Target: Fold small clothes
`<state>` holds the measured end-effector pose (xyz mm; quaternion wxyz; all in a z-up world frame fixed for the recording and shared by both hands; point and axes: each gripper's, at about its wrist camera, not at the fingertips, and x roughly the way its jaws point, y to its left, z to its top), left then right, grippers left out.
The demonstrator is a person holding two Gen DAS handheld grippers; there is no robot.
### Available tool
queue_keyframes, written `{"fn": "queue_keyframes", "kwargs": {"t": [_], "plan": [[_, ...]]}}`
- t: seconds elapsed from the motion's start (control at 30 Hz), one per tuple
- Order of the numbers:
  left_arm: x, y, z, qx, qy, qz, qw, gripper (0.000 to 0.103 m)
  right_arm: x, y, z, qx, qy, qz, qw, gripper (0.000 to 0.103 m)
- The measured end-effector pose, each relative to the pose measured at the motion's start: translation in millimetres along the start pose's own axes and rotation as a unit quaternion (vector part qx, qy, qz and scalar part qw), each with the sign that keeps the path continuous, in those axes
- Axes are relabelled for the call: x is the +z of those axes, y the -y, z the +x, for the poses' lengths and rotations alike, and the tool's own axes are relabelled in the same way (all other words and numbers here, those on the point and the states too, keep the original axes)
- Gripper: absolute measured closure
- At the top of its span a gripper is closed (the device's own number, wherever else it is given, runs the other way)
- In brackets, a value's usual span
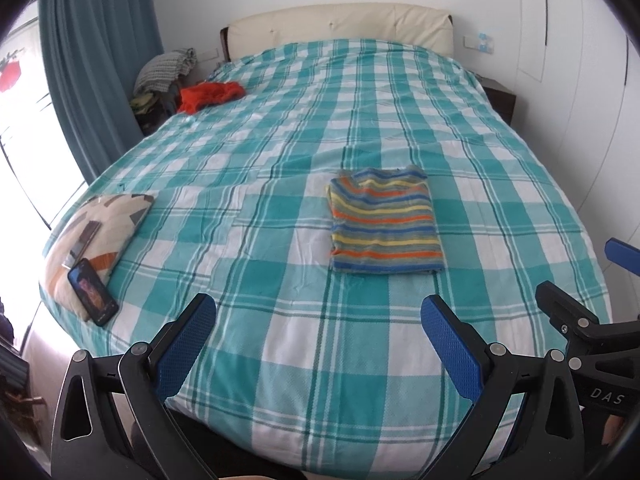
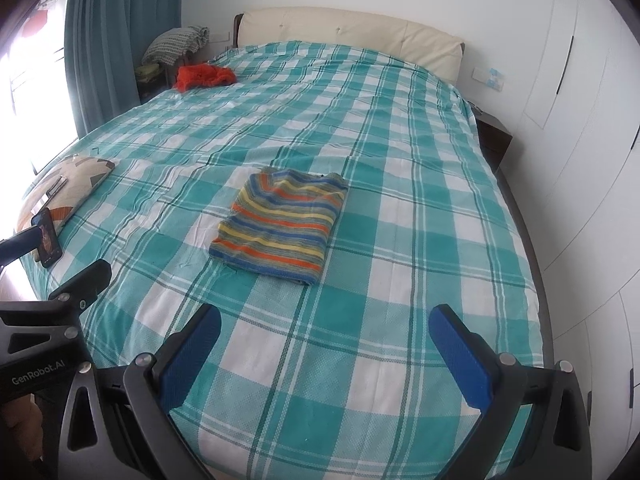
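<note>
the striped top (image 1: 385, 224) lies folded into a neat rectangle on the bed (image 1: 280, 360), on the teal and white checked cover, a little right of the middle in the left wrist view and near the middle in the right wrist view (image 2: 282, 224). it lies flat, with nothing on it, and neither gripper touches it.

the left gripper (image 1: 318, 354) hangs over the foot of the bed, its jaws spread wide and empty, the blue pads well apart with bare cover between them. the right gripper (image 2: 324, 360) is just beside it, at the same end of the bed, its jaws also wide apart and holding nothing. each shows at the edge of the other's view.

a red garment (image 1: 210, 96) sits crumpled at the far left edge of the bed, near the headboard (image 1: 340, 26), well apart from the top. a patterned pillow (image 1: 96, 240) lies at the near left corner with a phone (image 1: 93, 298) resting on it, screen up. a teal curtain (image 1: 96, 60) hangs by the bright window on the left. white wardrobe doors (image 2: 580, 140) run along the right.
</note>
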<state>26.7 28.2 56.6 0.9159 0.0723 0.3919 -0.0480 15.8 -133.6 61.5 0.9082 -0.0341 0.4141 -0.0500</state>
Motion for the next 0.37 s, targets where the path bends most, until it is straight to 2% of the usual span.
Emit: {"fn": "queue_keyframes", "kwargs": {"t": [0.37], "plan": [[0.0,0.9,1.4,0.023,0.002,0.000,0.9997,0.000,-2.4,3.1,0.4,-0.002,0.000,0.000,1.000,0.001]]}}
